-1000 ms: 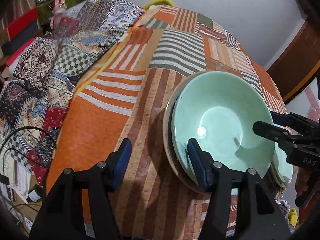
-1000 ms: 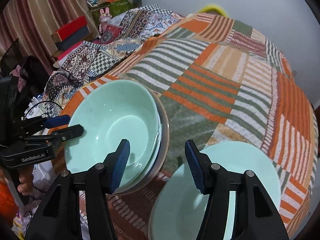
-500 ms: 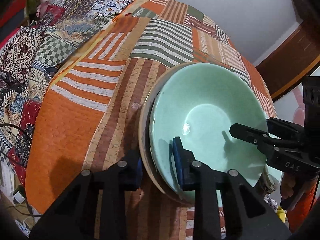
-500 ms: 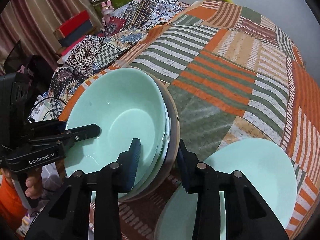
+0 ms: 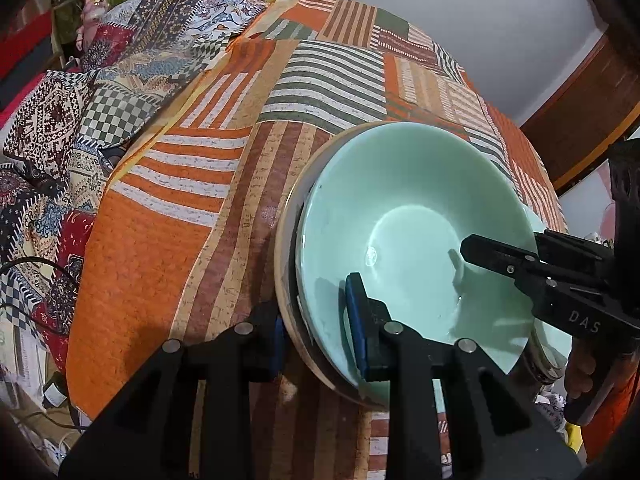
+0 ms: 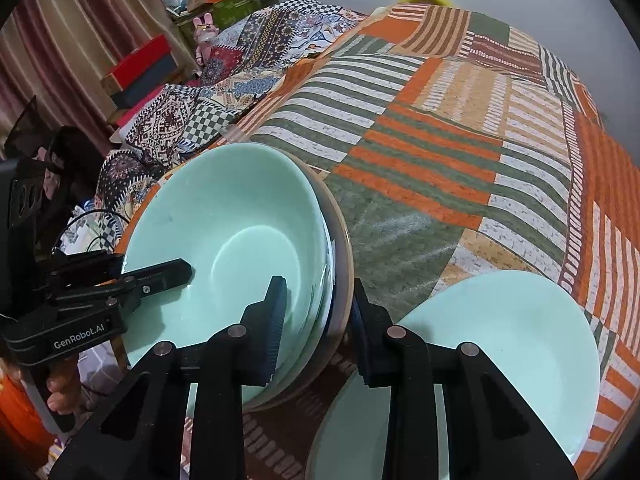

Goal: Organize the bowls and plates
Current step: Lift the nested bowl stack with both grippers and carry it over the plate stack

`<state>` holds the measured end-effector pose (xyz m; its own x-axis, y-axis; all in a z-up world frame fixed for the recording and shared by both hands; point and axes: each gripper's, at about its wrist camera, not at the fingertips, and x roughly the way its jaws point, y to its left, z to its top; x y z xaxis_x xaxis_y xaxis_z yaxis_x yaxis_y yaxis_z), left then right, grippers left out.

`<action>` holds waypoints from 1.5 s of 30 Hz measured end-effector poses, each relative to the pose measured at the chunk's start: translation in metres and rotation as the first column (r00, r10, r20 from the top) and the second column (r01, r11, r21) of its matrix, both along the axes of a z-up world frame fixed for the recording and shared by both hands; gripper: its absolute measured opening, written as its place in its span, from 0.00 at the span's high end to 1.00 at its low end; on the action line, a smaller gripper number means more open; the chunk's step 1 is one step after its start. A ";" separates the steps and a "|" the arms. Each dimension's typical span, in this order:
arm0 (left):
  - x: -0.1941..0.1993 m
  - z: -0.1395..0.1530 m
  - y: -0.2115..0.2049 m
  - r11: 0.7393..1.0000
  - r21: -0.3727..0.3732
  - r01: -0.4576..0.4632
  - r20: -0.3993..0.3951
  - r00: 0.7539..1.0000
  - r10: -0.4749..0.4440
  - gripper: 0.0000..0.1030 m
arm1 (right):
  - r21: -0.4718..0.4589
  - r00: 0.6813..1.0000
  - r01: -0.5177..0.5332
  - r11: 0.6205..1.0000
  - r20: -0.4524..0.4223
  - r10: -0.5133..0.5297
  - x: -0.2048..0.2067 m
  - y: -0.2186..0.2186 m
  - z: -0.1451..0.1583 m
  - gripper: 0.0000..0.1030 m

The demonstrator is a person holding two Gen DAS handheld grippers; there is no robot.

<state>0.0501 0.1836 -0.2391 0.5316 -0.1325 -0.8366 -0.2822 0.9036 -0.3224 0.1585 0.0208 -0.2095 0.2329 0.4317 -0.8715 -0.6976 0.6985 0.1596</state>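
While grippers clamp bowl stack [image 6: 224, 240], plate [image 6: 500, 340] beside.

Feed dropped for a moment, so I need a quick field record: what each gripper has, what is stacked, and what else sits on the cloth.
left gripper: clamped on the near-left rim of the bowl stack
right gripper: jaws closing on the opposite rim of the same stack
bowl stack: mint-green bowls nested inside a beige-rimmed dish
separate plate: mint-green, flat on the cloth, right of the stack
surface: striped patchwork cloth
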 end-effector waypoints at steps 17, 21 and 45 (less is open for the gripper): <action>-0.009 0.014 -0.007 0.999 0.038 0.003 0.018 1.000 -0.004 0.74 | 0.028 1.000 0.020 0.999 -0.005 -0.020 -0.007 -0.005 0.009 0.75; -0.011 0.022 -0.009 0.999 0.044 0.003 0.032 0.999 -0.005 0.74 | 0.040 1.000 0.022 0.999 -0.001 -0.022 -0.008 -0.009 0.016 0.75; -0.011 0.064 -0.048 0.994 0.085 0.063 0.101 0.992 -0.072 0.73 | 0.092 0.993 0.067 0.994 0.087 -0.075 -0.015 -0.049 0.054 0.76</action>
